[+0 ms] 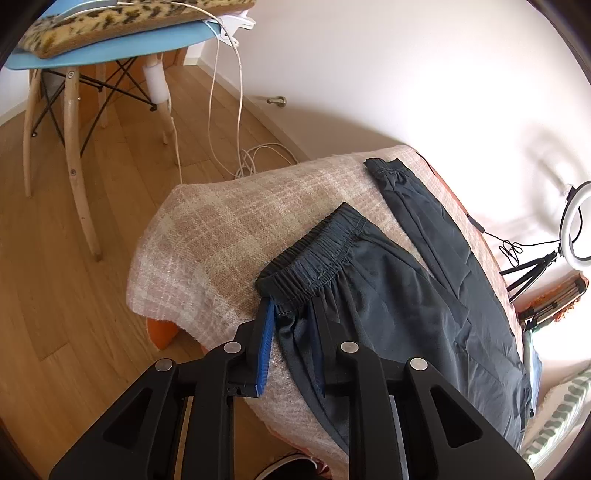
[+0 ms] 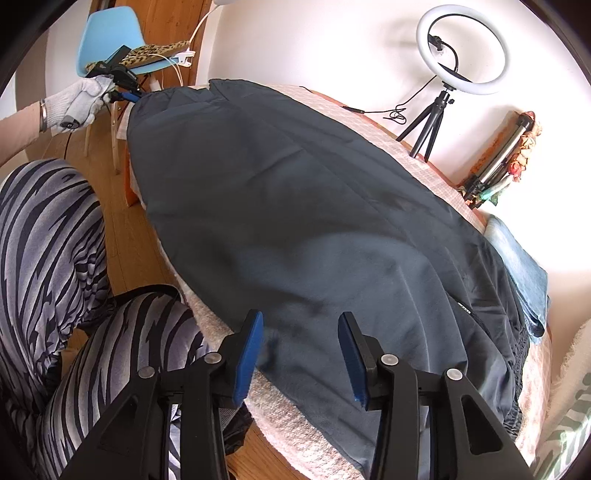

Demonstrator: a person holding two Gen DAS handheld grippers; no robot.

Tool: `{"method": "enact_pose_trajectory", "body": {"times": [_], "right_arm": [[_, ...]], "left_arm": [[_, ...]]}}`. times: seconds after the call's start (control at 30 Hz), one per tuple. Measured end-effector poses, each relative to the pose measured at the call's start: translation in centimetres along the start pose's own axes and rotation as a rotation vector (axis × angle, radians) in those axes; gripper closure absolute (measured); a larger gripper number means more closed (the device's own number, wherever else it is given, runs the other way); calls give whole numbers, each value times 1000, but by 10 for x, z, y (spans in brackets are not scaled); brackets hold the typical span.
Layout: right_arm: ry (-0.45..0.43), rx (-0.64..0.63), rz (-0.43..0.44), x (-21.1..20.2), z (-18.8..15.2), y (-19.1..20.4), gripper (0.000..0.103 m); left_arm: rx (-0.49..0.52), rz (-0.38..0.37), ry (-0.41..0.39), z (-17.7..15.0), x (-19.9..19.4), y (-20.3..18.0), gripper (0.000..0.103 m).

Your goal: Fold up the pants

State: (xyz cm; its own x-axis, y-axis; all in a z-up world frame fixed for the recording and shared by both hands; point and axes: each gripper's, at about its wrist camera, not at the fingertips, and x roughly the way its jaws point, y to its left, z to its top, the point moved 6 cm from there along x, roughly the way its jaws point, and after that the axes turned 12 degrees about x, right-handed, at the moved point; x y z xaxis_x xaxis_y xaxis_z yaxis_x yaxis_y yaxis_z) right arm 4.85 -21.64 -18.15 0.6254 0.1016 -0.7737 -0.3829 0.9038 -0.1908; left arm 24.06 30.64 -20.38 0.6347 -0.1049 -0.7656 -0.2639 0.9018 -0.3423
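Right claw [image 2: 301, 354]: blue pads spread apart, released, hovering just above the near edge of the dark pants [image 2: 295, 206]; fabric shows between the pads but neither pad visibly presses on it.

Left claw [image 1: 291, 339]: blue pads straddle the near edge of the pants [image 1: 388, 295] just below the elastic waistband [image 1: 314, 251]. Fabric lies between the pads; cannot tell from either view whether they are clenched on it.

Pants lie spread along the surface [image 2: 295, 424], which is covered by a beige plaid blanket [image 1: 229, 236]. In the left wrist view the waistband end lies nearest and a gathered cuff [image 1: 384, 168] lies near the blanket's far edge. In the right wrist view the dark fabric covers most of the blanket, reaching from beside the right claw to the gloved left hand [image 2: 79, 101] at the far end.

Person's striped trousers [image 2: 55, 240] are at the left of the right wrist view, beside the surface.

Folded light-blue cloth [image 2: 524, 273] lies at the right of the pants, touching their edge.

Farther: ring light [image 2: 461, 51] on a black tripod stands on the surface by the white wall. Blue chair [image 1: 110, 48] with a leopard-print cushion [image 1: 122, 22] stands on the wood floor [image 1: 74, 295], white cables hanging from it.
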Motion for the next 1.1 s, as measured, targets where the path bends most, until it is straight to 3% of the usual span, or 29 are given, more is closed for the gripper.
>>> {"method": "enact_pose_trajectory", "body": {"times": [0.03, 0.07, 0.17, 0.27, 0.33, 0.53, 0.7, 0.77, 0.83, 0.9, 1.1], "right_arm": [[3, -20, 4, 1, -3, 5, 35], [4, -41, 6, 1, -7, 9, 32], [27, -91, 15, 7, -16, 21, 31], [61, -116, -8, 19, -21, 25, 42], [93, -103, 23, 24, -22, 26, 61], [110, -86, 76, 19, -20, 28, 74], [110, -65, 106, 18, -12, 25, 76], [113, -50, 115, 20, -9, 24, 83], [112, -56, 86, 23, -5, 21, 96], [98, -63, 48, 24, -2, 19, 102], [-23, -13, -48, 2, 29, -7, 103]], "left_arm": [[10, 9, -1, 1, 1, -2, 86], [23, 18, -2, 2, 2, -4, 86], [60, 61, -6, 3, 4, -9, 87], [58, 67, -16, 5, 5, -9, 90], [51, 58, -26, 6, 3, -9, 92], [61, 38, -53, 10, -5, -11, 93], [86, 33, -72, 18, -12, -16, 94], [96, 31, -81, 22, -14, -18, 94], [105, 31, -88, 25, -17, -22, 95], [107, 30, -98, 29, -19, -23, 95], [105, 23, -130, 42, -26, -30, 95]]}}
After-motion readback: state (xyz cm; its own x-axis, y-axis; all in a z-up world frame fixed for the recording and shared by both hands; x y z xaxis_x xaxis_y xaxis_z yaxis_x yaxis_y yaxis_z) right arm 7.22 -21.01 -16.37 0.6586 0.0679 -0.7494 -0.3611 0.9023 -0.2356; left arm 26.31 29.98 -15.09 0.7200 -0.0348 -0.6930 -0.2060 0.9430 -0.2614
